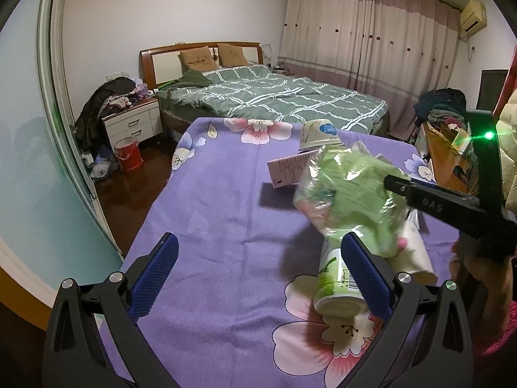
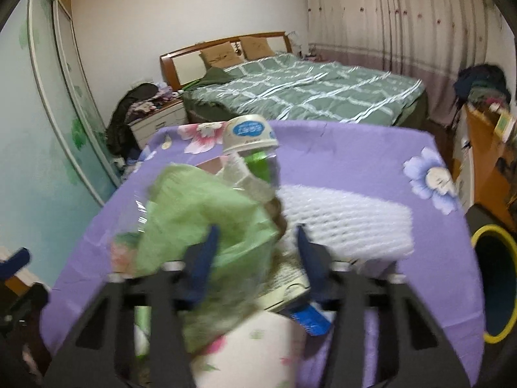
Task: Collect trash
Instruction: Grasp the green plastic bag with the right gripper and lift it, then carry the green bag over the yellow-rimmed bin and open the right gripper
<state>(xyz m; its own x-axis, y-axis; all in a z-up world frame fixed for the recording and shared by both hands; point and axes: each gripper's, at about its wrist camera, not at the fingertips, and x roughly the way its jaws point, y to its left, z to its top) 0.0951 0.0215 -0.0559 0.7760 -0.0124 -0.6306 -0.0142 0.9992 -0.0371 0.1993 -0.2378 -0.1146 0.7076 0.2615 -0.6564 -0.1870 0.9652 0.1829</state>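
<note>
A crumpled clear and green plastic wrapper [image 1: 352, 190] hangs above the purple flowered tablecloth [image 1: 210, 200]. In the right wrist view the wrapper [image 2: 206, 220] lies over the left finger of my right gripper [image 2: 257, 252], whose jaws stand apart; the view is blurred. My left gripper [image 1: 258, 271] is open and empty, low over the cloth. A green-labelled cup [image 1: 336, 287] lies on its side by the left gripper's right finger, beside a white paper cup [image 1: 413, 255]. An upturned white bowl [image 1: 318, 135] and a pink card [image 1: 290, 168] lie farther back.
White foam netting [image 2: 345, 216] and a printed box [image 2: 290, 278] lie on the cloth. A flowered container [image 2: 252, 352] sits under the right gripper. A bed [image 1: 274, 97], a nightstand [image 1: 135, 123], a red bucket [image 1: 129, 155] and a yellow-rimmed bin [image 2: 494, 281] stand around the table.
</note>
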